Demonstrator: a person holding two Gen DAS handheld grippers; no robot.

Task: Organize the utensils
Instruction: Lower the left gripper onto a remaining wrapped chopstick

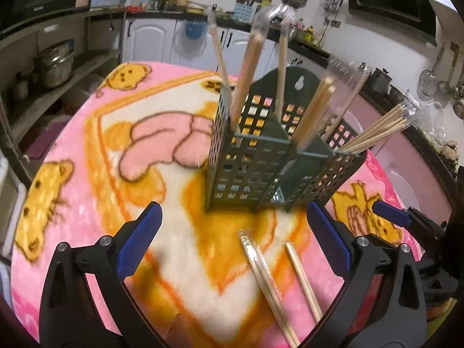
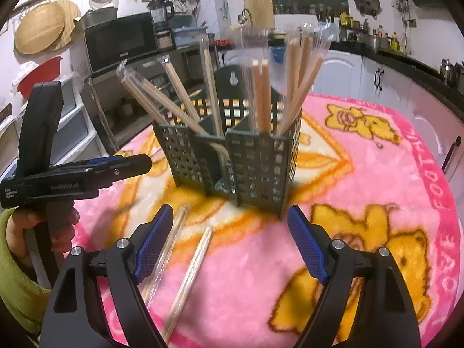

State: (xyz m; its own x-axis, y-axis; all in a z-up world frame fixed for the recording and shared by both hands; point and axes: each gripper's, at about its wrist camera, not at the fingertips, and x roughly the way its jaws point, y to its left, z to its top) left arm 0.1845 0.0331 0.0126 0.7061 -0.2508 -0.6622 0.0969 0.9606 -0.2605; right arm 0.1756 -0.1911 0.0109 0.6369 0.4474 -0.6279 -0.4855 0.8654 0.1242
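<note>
- The left gripper (image 1: 232, 232) hangs over the pink blanket (image 1: 72, 133), its blue pads (image 1: 139, 237) wide apart with nothing between them.
- Just ahead of its fingertips stands a dark green holder (image 1: 249, 171) with grid walls, upright on the blanket.
- Wrapped chopsticks (image 1: 246, 78) lean out of its compartments.
- Between the fingers, nearer the right one, two wrapped pairs of chopsticks (image 1: 266, 284) lie flat on the blanket.
- To the right, beyond the right finger, shows the right gripper (image 1: 406, 220).
</note>
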